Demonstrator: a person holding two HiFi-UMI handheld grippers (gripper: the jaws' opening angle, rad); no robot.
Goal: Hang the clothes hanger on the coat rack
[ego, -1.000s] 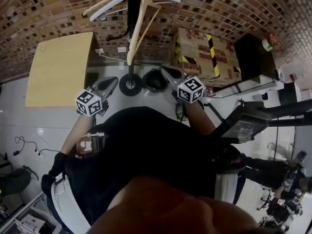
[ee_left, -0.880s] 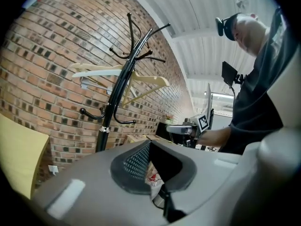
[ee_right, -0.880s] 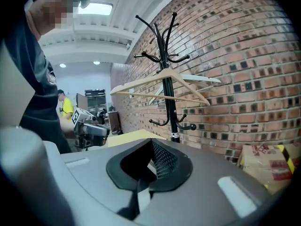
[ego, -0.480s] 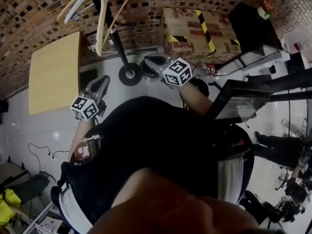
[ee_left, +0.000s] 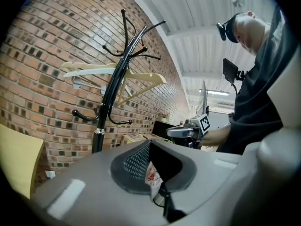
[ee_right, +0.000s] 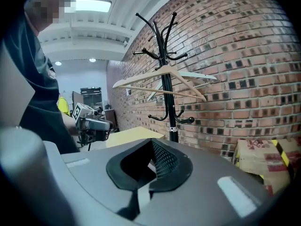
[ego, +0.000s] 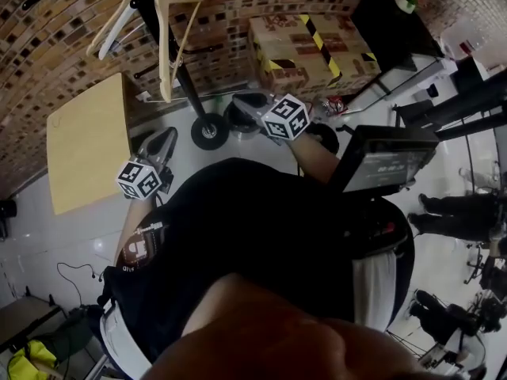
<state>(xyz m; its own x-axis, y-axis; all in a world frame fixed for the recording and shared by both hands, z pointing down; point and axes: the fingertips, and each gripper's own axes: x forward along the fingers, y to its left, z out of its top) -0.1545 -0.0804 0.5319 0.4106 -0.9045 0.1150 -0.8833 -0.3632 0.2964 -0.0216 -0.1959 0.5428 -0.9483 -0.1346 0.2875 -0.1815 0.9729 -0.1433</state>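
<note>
Hanger [ego: 163, 54] on coat rack [ee_right: 168, 109], well ahead of left hand-held gripper [ego: 168, 136] and right hand-held gripper [ego: 239, 101]; both closed, empty.

Left tongs [ego: 168, 136] and right tongs [ego: 241, 102] both closed, seemingly empty.

The head view looked steeply down past the person's torso onto the left gripper [ego: 168, 135] and right gripper [ego: 240, 103], with the brick wall [ego: 238, 6] and coat rack [ego: 211, 131] farther off at the top. The left gripper view faced nearly level along its jaws toward the rack from the person's left side. The right gripper view did likewise from the right side. All three shared rack and wall, and each gripper view also caught the opposite gripper.
</note>
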